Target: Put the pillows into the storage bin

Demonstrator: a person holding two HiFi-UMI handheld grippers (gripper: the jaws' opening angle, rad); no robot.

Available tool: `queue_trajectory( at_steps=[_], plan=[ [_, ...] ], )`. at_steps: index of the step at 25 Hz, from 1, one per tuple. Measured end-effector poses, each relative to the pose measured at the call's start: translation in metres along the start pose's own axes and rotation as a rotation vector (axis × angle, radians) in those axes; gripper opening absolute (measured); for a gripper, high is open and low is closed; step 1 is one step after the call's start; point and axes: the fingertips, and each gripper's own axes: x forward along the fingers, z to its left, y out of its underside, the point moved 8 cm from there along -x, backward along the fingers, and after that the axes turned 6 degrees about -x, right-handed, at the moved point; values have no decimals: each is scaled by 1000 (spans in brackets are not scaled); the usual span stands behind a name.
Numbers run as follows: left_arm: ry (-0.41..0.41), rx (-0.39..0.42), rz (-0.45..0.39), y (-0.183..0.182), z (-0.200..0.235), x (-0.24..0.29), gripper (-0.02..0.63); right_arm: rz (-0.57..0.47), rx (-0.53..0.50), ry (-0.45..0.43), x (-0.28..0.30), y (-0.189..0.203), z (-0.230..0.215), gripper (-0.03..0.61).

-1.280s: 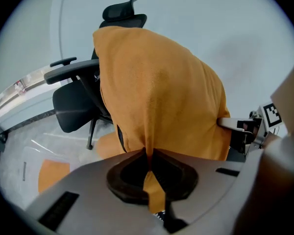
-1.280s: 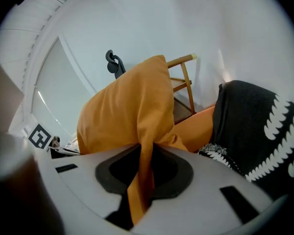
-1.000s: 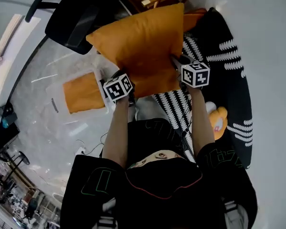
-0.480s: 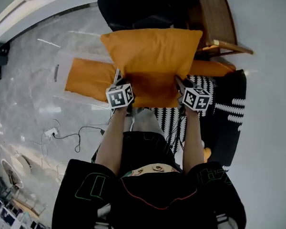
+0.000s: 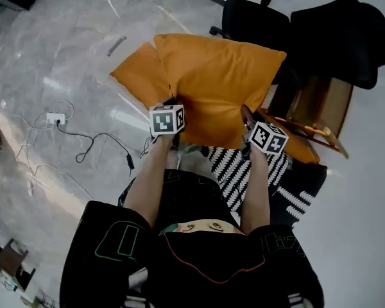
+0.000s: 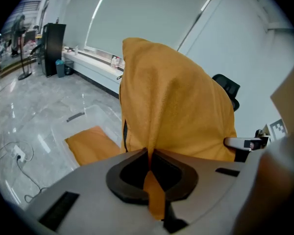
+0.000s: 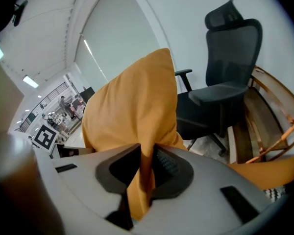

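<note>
I hold a large orange pillow [image 5: 218,85] in the air between both grippers. My left gripper [image 5: 173,106] is shut on its lower left edge, and the cloth is pinched between the jaws in the left gripper view [image 6: 150,156]. The right gripper [image 5: 246,115] is shut on the lower right edge, with a fold of cloth between its pads [image 7: 147,155]. A second orange pillow [image 5: 136,77] lies in the clear storage bin [image 6: 95,110] on the floor, under and left of the held one. A third orange pillow [image 5: 303,148] rests by the wooden chair.
A black office chair [image 5: 253,21] and a wooden chair [image 5: 317,104] stand beyond the pillow to the right. A black and white striped rug [image 5: 244,172] lies at my feet. A power strip with a cable [image 5: 54,117] lies on the marble floor at the left.
The view has swung round. The held pillow has been carried from over the rug toward the bin and now overlaps the bin's pillow. Both grips are unchanged.
</note>
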Motion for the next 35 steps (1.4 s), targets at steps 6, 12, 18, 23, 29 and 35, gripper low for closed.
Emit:
queue_trajectory(
  at_steps=[6, 12, 18, 23, 29, 35],
  plan=[
    [-65, -170, -69, -15, 78, -34, 6, 85, -139, -92, 67, -42, 74, 67],
    [-165, -331, -142, -16, 124, -55, 6, 178, -283, -221, 133, -76, 122, 69],
    [-265, -476, -172, -15, 151, -47, 8, 271, -365, -344, 202, -94, 142, 72],
    [-342, -595, -198, -21, 164, -26, 11, 385, -431, -431, 260, -109, 144, 74],
    [-401, -642, -204, -20, 168, -15, 15, 465, -443, -493, 294, -107, 141, 74],
    [-505, -705, -226, -19, 192, -22, 67, 473, -472, -501, 324, -105, 158, 167]
  ],
)
